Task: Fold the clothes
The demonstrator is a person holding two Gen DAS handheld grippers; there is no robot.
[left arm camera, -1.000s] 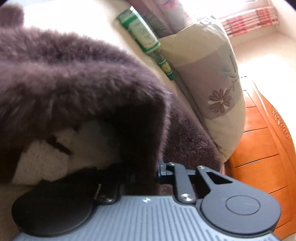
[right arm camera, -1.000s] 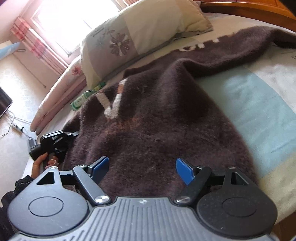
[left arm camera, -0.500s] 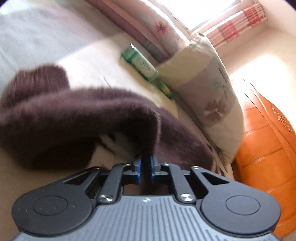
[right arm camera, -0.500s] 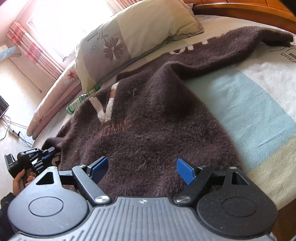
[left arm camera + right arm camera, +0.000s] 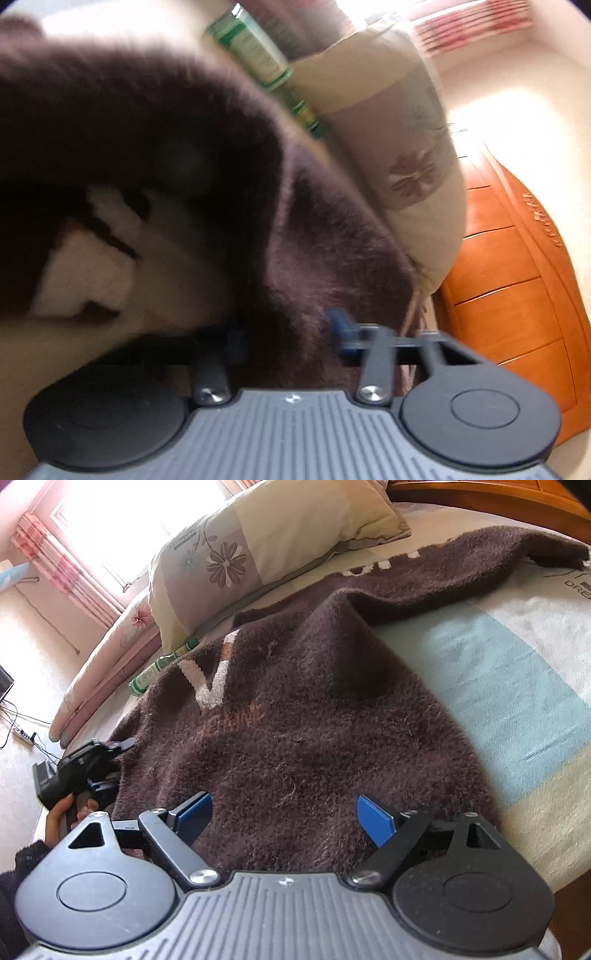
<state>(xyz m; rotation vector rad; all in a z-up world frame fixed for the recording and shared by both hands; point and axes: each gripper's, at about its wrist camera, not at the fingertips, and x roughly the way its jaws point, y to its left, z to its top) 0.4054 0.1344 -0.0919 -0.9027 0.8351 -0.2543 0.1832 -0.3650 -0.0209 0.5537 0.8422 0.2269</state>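
Observation:
A fluffy dark brown sweater (image 5: 295, 720) with a white V at its neck lies spread over the bed. My right gripper (image 5: 284, 814) hovers over its near hem, open, its blue pads wide apart and still opening, nothing pinched. At the sweater's left edge a hand (image 5: 62, 812) holds my left gripper (image 5: 110, 764). In the blurred left wrist view a thick fold of the sweater (image 5: 314, 240) fills the space between the pads of the left gripper (image 5: 288, 330), whose jaws are closing on it. The fold arches up over the pale sheet.
A flowered pillow (image 5: 258, 542) leans at the bed's head, with a green bottle (image 5: 159, 668) lying beside it. The bottle (image 5: 258, 55) and pillow (image 5: 399, 147) sit just beyond the held fold. An orange wooden headboard (image 5: 517, 277) rises on the right. Striped sheet (image 5: 517, 664) lies bare to the right.
The left gripper pulled back and then swung in toward the sweater again, so the fold looms large and blurred. The sweater's left edge now lies flatter. The right gripper's pads stand slightly wider.

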